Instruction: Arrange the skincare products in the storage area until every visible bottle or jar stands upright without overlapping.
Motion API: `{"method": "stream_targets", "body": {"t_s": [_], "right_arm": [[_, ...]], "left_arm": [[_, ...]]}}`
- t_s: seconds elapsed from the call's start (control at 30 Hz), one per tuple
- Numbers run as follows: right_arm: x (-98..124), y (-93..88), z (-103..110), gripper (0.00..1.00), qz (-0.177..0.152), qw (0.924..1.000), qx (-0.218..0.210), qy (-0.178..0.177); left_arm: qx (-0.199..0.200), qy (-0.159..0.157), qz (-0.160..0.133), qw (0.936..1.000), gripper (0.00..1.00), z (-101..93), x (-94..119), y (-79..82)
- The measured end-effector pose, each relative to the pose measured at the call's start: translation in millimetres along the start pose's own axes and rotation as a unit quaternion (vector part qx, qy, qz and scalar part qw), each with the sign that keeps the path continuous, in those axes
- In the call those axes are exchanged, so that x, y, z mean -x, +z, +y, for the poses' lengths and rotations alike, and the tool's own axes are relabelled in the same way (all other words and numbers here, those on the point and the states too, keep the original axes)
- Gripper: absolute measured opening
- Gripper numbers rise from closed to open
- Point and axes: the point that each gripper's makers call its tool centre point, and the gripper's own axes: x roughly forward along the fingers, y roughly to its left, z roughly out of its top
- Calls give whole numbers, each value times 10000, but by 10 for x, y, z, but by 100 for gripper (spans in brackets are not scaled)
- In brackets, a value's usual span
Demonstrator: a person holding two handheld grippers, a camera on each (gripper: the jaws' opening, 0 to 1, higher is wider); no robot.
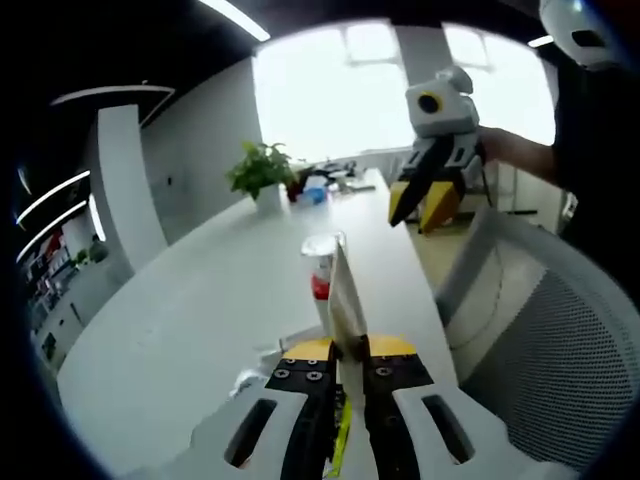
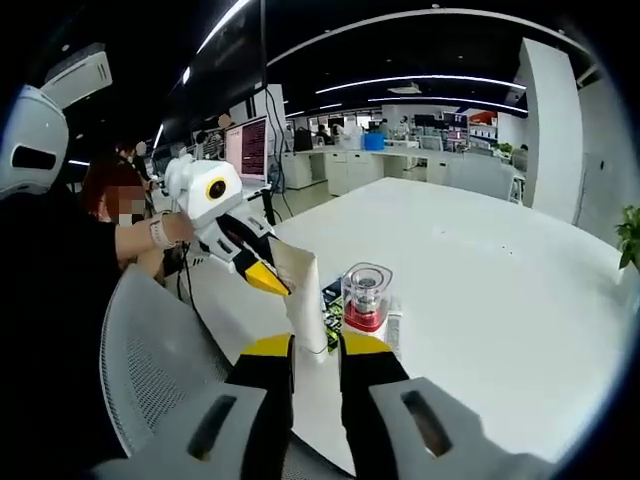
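Legible markings: none found.
Print on the white tube point(image 2: 303, 300) and clear-capped bottle point(image 2: 365, 298) too blurred to read.

Hand-held gripper point(image 1: 338, 372): white body, black jaws w/ yellow tips, 2 screw rows.

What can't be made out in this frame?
- Jar: in the left gripper view the tube covers its right side; the label is too small to read.
- Flat items at the jar's base: in the right gripper view they are half hidden behind tube and jar, so their kind is unclear.
- Clutter beside the plant: in the left gripper view it is too distant to identify.
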Motion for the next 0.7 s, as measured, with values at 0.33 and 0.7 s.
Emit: {"method": "stream_targets", "body": {"t_s": [0.33,0.7], "right_arm": [[8,12,-8,16,-8,10000,-9,-4],[10,12,-14,16,-31,10000,-36,-13]], "left_arm": [[-190,17,13,9998,4,84,-59,23],[-52,9,-94,9999,4,195,-102,29]]}}
